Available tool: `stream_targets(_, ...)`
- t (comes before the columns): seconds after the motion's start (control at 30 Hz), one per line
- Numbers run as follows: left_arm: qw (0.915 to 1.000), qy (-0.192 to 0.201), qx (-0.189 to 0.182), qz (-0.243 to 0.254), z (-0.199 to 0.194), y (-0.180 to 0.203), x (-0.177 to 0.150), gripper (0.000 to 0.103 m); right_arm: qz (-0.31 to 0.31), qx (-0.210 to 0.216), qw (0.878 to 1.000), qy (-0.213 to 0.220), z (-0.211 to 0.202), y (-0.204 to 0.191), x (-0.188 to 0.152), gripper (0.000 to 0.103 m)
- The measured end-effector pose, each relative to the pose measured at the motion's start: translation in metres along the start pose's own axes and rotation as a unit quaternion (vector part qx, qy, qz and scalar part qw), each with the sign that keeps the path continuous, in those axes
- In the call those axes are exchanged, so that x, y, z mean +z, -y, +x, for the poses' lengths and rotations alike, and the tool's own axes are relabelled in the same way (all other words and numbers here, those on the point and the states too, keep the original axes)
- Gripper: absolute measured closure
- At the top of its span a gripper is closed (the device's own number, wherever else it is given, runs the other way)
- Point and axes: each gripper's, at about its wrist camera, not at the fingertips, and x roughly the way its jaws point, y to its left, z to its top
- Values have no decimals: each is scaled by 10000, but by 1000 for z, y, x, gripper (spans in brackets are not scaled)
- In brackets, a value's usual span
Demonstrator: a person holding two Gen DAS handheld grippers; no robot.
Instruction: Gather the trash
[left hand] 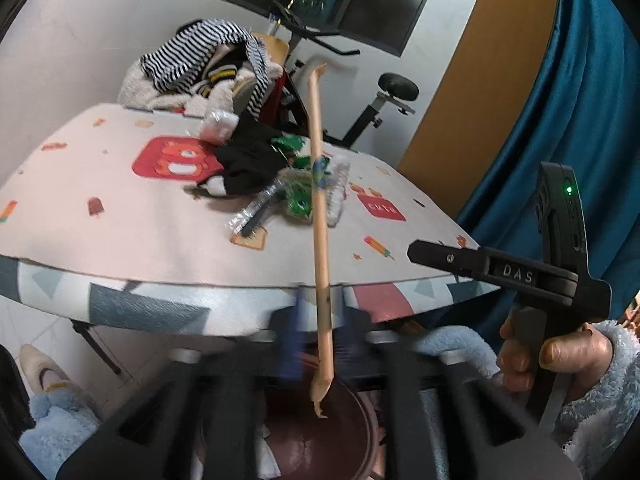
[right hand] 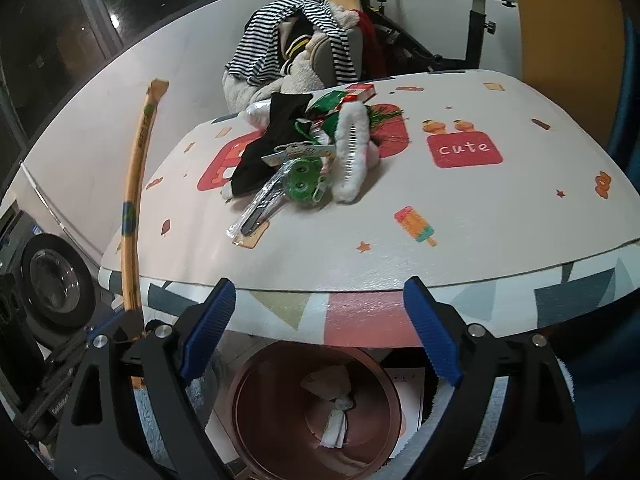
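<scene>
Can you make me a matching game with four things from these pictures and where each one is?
Things:
1. long paper sleeve
2. brown bin
3. striped shirt
4. green wrapper

Places:
A. draped on the chair behind the table
B. in the pile on the tabletop
C. on the floor below the table edge
D. upright between the left gripper's jaws

Pairs: 1-D, 2-C, 3-A, 4-B

My table (right hand: 500,216), covered in a cartoon-print cloth, carries one heap near its middle: a black garment (right hand: 276,136), a white fluffy headband (right hand: 352,152), green wrappers (right hand: 304,184) and a clear packet (right hand: 256,212) nearest me.
</scene>
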Motion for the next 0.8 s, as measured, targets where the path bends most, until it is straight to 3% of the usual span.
stream_targets(0.03,10000,32,-15,-68,0,-1,-1,22,28,-9,10000,-5,0,2,0,18)
stream_targets(0.07,9999,110,-19,-98,-3,-3,-1,18,48,-23,10000,-6,0,2,0,18)
stream_targets(0.27,9990,157,370,-198,-6,-7,4,6,179,-91,9998,35,-3,10,1,18)
stream_targets(0.57,9947,254,964,-232,-9,-22,9,6,282,-210,9994,-13,1,19,0,14)
stream_targets(0.8,9886,494,1421,-88,-13,-29,14,6,19,21,10000,15,8,17,5,6)
